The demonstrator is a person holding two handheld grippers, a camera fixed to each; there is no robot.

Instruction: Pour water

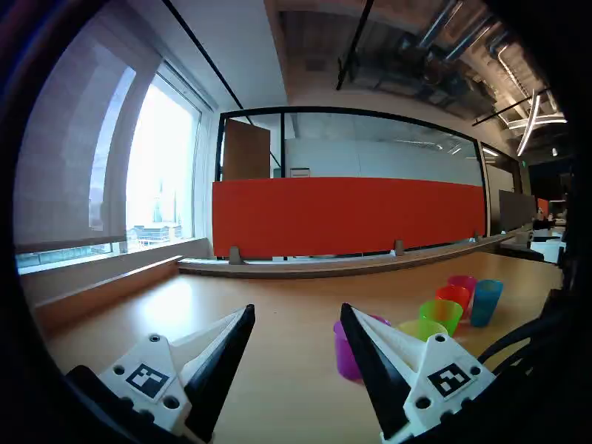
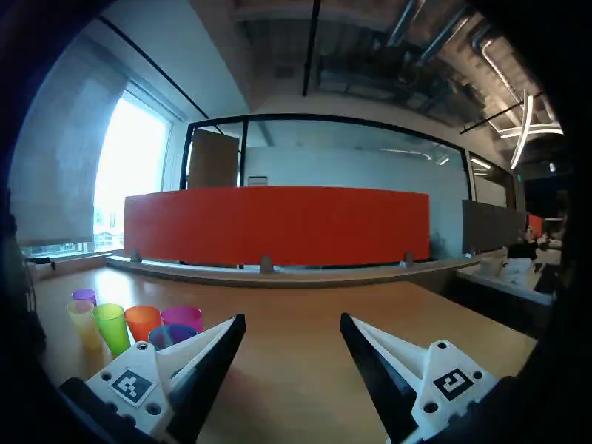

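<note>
1. Tabletop (image 1: 281, 285) of pale wood spreads across the lower half of the left gripper view. The left tongs (image 1: 296, 309) hang low over it at the bottom centre, fingers wide apart and holding nothing.
2. Six plastic cups stand upright in a tight cluster at the lower right of this view. The purple cup (image 1: 344, 355) is nearest, partly hidden behind the right-hand finger.
3. Just past it are the yellow cup (image 1: 414, 329) and the green cup (image 1: 442, 314). Behind those come the orange cup (image 1: 453, 294) and the pink cup (image 1: 463, 282), with the blue cup (image 1: 486, 302) at the right end.
4. From this low angle the cup interiors are hidden, so I cannot tell whether any holds water.
5. An orange partition (image 1: 348, 214) runs across the middle at the tabletop's far edge, and a bright window (image 1: 159, 177) is at the left.
6. In the right gripper view the right tongs (image 2: 292, 318) sit at the bottom centre over the tabletop (image 2: 311, 303), fingers spread with nothing between them.
7. The cups stand at the lower left here. The purple cup (image 2: 83, 296) is farthest left, then the yellow cup (image 2: 81, 320), green cup (image 2: 112, 327), orange cup (image 2: 143, 322) and pink cup (image 2: 183, 316).
8. The blue cup (image 2: 170, 334) is just beside the left-hand finger and partly behind it. Its mouth faces up, but I cannot make out any contents.
9. The orange partition (image 2: 277, 226) spans the middle of this view.
</note>
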